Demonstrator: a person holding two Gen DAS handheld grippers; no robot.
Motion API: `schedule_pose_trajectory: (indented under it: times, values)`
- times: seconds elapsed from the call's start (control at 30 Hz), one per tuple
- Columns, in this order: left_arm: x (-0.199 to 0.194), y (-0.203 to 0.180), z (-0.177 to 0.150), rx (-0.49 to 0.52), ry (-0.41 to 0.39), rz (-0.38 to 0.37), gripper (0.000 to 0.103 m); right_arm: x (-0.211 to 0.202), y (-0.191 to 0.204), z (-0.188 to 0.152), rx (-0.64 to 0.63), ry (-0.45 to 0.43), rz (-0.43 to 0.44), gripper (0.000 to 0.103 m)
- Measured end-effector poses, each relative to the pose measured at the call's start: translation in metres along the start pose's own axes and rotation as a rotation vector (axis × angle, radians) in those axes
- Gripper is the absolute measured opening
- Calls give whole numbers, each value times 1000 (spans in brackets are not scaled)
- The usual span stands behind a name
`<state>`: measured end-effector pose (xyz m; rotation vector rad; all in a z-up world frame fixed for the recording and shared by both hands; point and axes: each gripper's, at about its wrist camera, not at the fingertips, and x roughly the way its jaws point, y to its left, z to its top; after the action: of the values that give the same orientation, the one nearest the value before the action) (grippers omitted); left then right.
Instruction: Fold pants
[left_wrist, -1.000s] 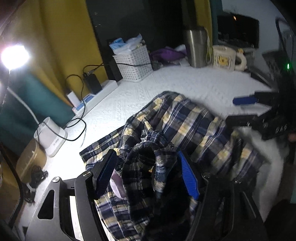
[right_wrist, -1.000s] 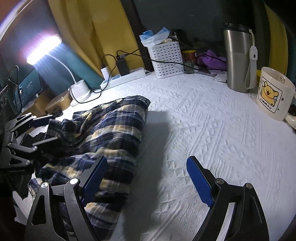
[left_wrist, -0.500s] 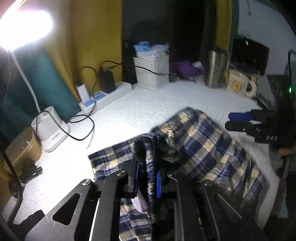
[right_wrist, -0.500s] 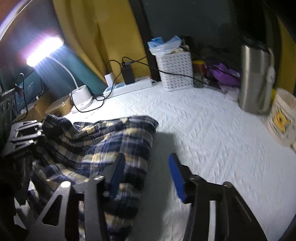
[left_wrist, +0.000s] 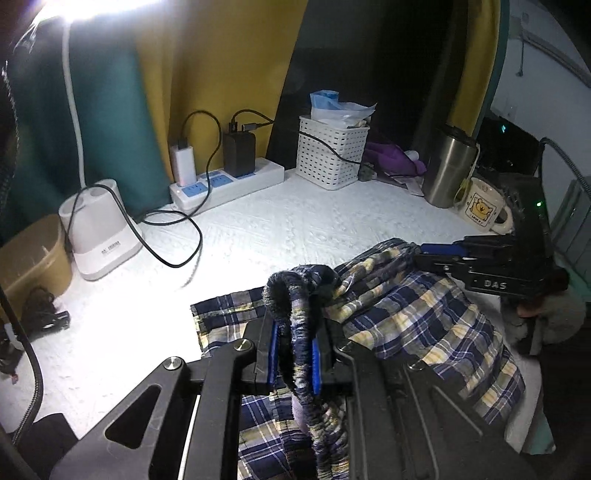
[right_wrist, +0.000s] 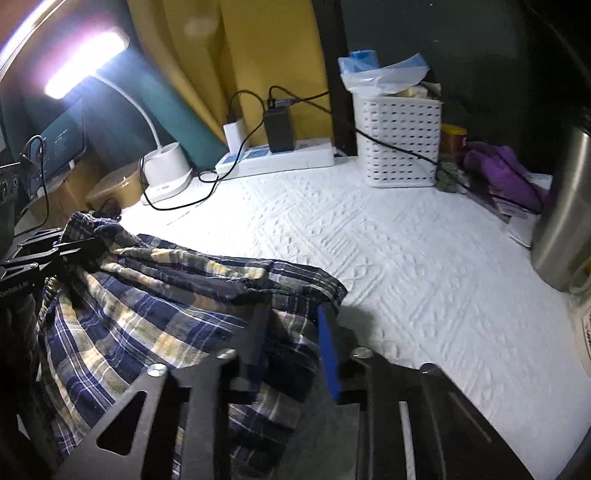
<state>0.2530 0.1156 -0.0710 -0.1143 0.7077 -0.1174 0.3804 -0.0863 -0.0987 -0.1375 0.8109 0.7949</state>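
While both our hands work, we list: navy-and-yellow plaid cotton pants (left_wrist: 417, 317) bunched on the white textured table (left_wrist: 258, 236); left gripper (left_wrist: 294, 354) pinching the gathered waistband; right gripper (right_wrist: 291, 347) clamped on a fabric edge.

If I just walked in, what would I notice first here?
Probably the checked blue-and-yellow pants, bunched on the white table cover and pinched at both ends: the left gripper squeezes the thick waistband, the right gripper clamps another edge. Next, the glaring lamp at the back left, and the white basket by the power strip.
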Motion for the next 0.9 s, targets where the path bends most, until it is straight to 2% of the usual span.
schedule_pose_trajectory:
  times: [0.27,0.37,0.5,0.63,0.73,0.8,0.9]
  values:
    - [-3,9,6,-20,-22,-33,12,4,1,20,17,-14,-11,11]
    - [4,16,4,-32,-6,-13,12,13,-3,26,47,-9,-10,11]
    - [18,24,-2,-36,29,39,12,28,3,31,22,7,-40,10]
    - [26,21,-6,5,28,103,13,40,6,34,-14,30,-67,10]
    - [40,24,-11,16,66,146,13,50,5,34,-27,51,-76,11]
    - [46,29,-15,-1,86,148,14,54,5,32,-49,52,-76,11]
    - [50,38,-19,-45,105,131,18,56,5,31,-59,49,-92,18]
